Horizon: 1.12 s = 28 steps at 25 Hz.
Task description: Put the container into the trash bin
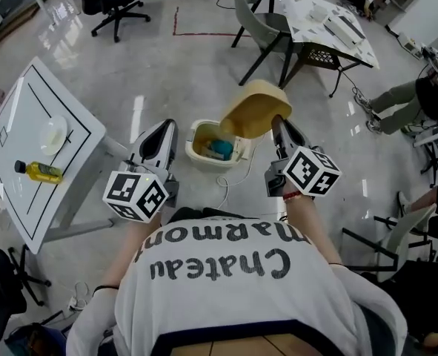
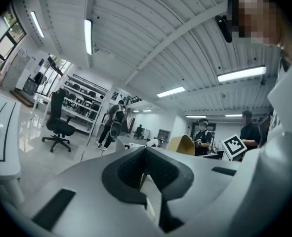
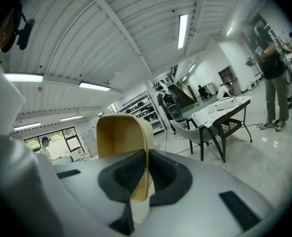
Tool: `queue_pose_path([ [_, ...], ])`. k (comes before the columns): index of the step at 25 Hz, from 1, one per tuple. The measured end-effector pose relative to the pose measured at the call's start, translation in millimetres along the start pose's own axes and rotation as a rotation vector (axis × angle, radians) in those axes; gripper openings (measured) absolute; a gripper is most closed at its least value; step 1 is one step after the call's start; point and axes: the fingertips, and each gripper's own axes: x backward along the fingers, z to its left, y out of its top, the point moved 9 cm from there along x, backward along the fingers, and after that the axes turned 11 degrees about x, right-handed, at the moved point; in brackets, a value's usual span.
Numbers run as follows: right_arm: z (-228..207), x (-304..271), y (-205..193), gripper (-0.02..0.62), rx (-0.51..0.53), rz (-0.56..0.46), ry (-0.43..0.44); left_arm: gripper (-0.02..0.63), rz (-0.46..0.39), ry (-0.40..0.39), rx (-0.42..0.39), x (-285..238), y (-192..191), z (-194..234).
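Note:
A tan, box-shaped container [image 1: 254, 110] hangs tilted over the right edge of a small cream trash bin [image 1: 201, 155] on the floor. My right gripper [image 1: 278, 127] is shut on the container's wall. In the right gripper view the tan container [image 3: 121, 130] stands upright, with one thin wall pinched between the dark pads. My left gripper [image 1: 166, 129] hovers just left of the bin, jaws shut and holding nothing. From the left gripper view [image 2: 145, 156] the container [image 2: 182, 144] shows small, off to the right. Something blue lies inside the bin.
A white table [image 1: 22, 182] stands at the left with a yellow bottle [image 1: 39, 171] and a white plate [image 1: 53, 134]. A grey chair [image 1: 257, 19] and another table [image 1: 324, 22] are beyond the bin. A white cable [image 1: 223, 189] loops on the floor. People sit at the right.

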Motion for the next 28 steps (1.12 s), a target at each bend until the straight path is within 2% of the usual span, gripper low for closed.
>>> queue_pose_path([
  [7, 2.0, -19.5, 6.7, 0.038, 0.015, -0.008, 0.052, 0.023, -0.026, 0.028, 0.013, -1.8, 4.1, 4.7],
  [19, -4.6, -38.5, 6.5, 0.038, 0.023, 0.013, 0.067, 0.023, -0.025, 0.044, 0.029, -16.2, 4.1, 13.8],
  [28, -6.6, -64.3, -22.9, 0.038, -0.009, 0.106, 0.047, 0.023, 0.045, 0.093, 0.061, -15.3, -9.2, 38.7],
])
